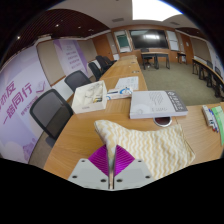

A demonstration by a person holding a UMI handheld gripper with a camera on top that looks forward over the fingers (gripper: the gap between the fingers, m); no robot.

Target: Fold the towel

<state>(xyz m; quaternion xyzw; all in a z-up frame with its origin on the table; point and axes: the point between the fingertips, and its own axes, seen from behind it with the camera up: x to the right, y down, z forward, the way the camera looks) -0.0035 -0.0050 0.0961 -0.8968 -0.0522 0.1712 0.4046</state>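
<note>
My gripper sits at 6 o'clock, the two magenta pads drawn in close to each other with the near corner of the towel caught between them, so I read my jaws as pinched on the towel, both fingers pressing the cloth. Towel is cream with a wavy zigzag pattern, lying on the wooden table and spreading from my fingertips toward 1-2 o'clock, its far tip pointing toward 11 o'clock. Just beyond the towel at 12-1 o'clock is a flat white booklet, with a small round tape-like item touching its near edge; can't tell exactly what that is. At 11 o'clock a white box stands on the table, loose papers just past it. Black office chairs line the table at 9-10 o'clock, beside a purple-and-white banner on the wall. Far at 12 o'clock, a dark screen on the back wall
</note>
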